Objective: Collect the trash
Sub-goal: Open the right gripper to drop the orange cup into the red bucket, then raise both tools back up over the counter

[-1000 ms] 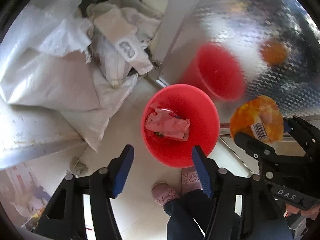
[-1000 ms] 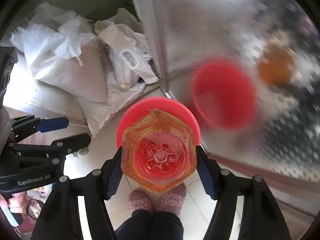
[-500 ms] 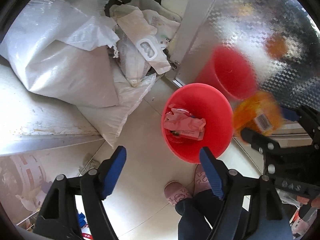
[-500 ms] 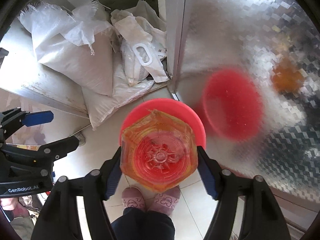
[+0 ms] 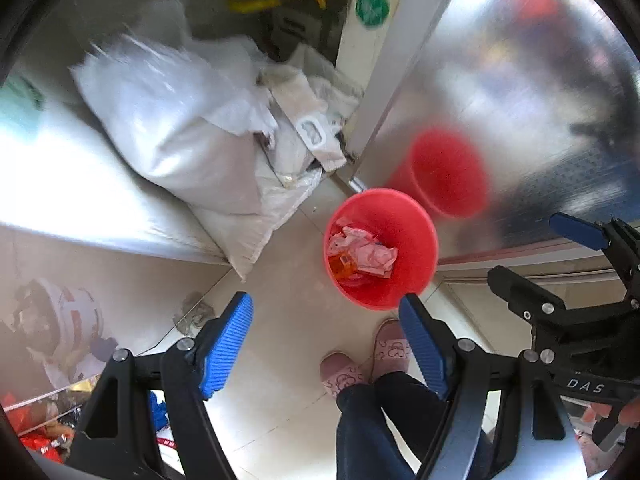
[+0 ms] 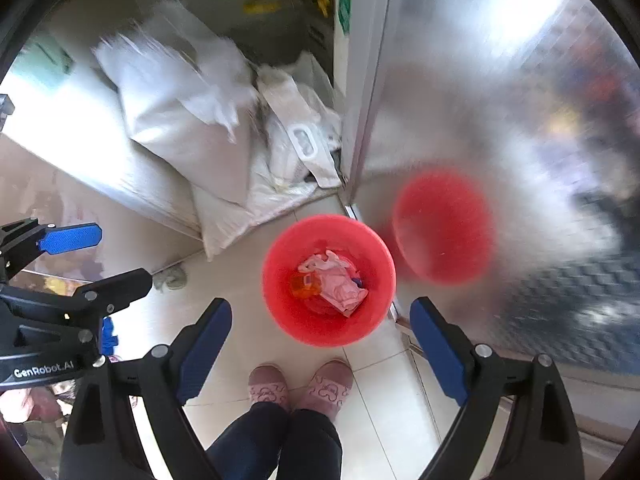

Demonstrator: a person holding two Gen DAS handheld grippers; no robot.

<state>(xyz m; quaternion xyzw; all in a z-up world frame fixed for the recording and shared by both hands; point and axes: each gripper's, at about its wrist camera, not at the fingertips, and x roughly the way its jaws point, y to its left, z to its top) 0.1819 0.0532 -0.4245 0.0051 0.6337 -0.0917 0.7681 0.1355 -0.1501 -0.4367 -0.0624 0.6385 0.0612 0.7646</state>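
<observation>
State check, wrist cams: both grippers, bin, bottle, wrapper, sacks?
left gripper: open, empty
right gripper: open, empty, jaws just widened
red bin: upright on floor, partly filled
orange bottle: lying in bin
pink wrapper: crumpled in bin, beside bottle
white sacks: piled by metal door

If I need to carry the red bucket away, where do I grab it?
Take the red bucket by its near rim, coming straight down. It stands upright and open-topped, and a thin wall suits the jaws. The far side sits close to the metal panel.

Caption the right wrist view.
Open right gripper above red bin holding orange bottle and pink wrapper.
</observation>
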